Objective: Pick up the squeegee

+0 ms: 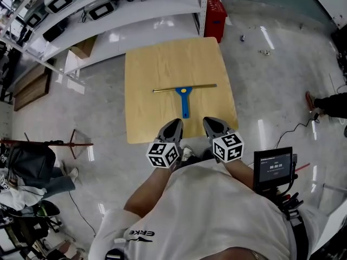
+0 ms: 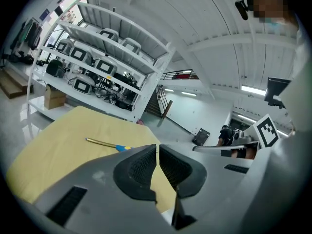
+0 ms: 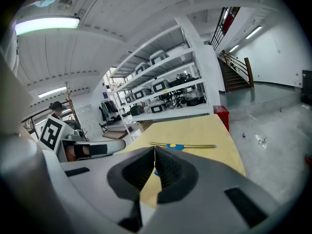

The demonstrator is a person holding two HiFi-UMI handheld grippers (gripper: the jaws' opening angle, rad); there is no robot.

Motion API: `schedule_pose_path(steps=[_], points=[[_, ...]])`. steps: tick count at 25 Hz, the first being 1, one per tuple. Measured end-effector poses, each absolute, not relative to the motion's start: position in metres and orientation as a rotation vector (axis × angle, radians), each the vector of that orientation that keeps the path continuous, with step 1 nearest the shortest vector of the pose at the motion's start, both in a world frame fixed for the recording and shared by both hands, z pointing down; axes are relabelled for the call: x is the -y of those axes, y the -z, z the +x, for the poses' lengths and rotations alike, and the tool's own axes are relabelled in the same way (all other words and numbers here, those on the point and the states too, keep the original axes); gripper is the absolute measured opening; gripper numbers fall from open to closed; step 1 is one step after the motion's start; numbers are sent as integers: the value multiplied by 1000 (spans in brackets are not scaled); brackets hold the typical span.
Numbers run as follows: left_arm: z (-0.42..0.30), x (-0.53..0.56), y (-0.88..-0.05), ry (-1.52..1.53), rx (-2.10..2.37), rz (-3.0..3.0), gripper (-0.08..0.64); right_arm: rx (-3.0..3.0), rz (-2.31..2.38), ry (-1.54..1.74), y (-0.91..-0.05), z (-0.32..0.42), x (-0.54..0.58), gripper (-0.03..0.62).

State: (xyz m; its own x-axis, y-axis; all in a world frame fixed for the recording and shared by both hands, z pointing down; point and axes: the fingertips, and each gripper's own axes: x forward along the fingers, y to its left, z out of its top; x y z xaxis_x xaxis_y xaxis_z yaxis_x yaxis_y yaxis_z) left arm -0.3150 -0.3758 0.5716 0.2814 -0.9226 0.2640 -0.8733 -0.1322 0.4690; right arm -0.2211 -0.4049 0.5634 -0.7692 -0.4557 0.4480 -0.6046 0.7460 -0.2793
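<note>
Pale wood table (image 1: 162, 64), square top, on a glossy grey floor. The squeegee (image 1: 184, 93) is the only item on it. It lies flat near the middle, with its brass-coloured blade rail across the table and its blue handle pointing toward the person's edge.

Containers:
- The red crate (image 1: 215, 15) stands on the floor at the far right corner of the table, against the shelving; its contents can't be made out.
- The cardboard box (image 1: 84, 46) sits on the lowest shelf at far left; its inside is not visible.
- The white shelving (image 1: 135, 10) holds rows of grey-and-white devices with cables.

Grippers:
- The left gripper (image 1: 174, 124) and right gripper (image 1: 210, 122) sit side by side over the table's near edge. Both point away from the person toward the squeegee and tilt slightly downward.
- The blue handle's end lies just ahead of the tips, in line with the gap between the two grippers. Neither gripper touches it.
- In the left gripper view the jaws are closed, the black ribbed pads meeting at the tip, with nothing between them.
- The right gripper view shows the same: pads together and empty.
- Both forearms reach forward from a white shirt, with a marker cube above each wrist.
</note>
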Motion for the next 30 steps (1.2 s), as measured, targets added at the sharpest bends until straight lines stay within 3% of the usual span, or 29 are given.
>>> schedule_pose_path(steps=[13, 17, 30], points=[[-324, 413, -606, 24, 1615, 1944, 8, 2570, 776, -607, -575, -227, 440, 5], [-320, 452, -620, -45, 1618, 1900, 81, 2553, 747, -623, -580, -220, 477, 5], [-331, 458, -676, -267, 1662, 1785, 222, 2533, 748, -646, -589, -216, 469, 5]])
